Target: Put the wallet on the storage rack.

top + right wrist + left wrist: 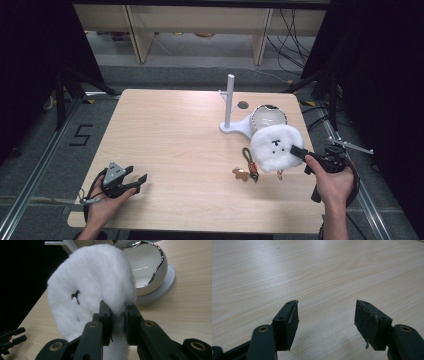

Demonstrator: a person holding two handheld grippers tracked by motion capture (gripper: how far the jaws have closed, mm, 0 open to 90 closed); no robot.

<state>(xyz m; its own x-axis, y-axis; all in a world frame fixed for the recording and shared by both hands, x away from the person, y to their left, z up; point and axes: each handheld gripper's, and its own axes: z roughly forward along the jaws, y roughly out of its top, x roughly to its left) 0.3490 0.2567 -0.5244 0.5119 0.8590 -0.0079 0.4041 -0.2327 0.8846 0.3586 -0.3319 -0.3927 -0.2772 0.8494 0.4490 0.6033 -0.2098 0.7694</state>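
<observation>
From the high view, the right tongs [298, 151] clamp the white plush [275, 148] above the bench [175, 140], near the bowl [269, 116]. In the left gripper view, the left tongs [327, 315] stand apart over bare bench. In the right gripper view, both pads pinch the plush's edge

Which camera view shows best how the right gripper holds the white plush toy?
The right gripper view: the right gripper is shut on the white plush toy's edge, seen close. The high view shows the toy whole but small. The left gripper view shows table.
</observation>
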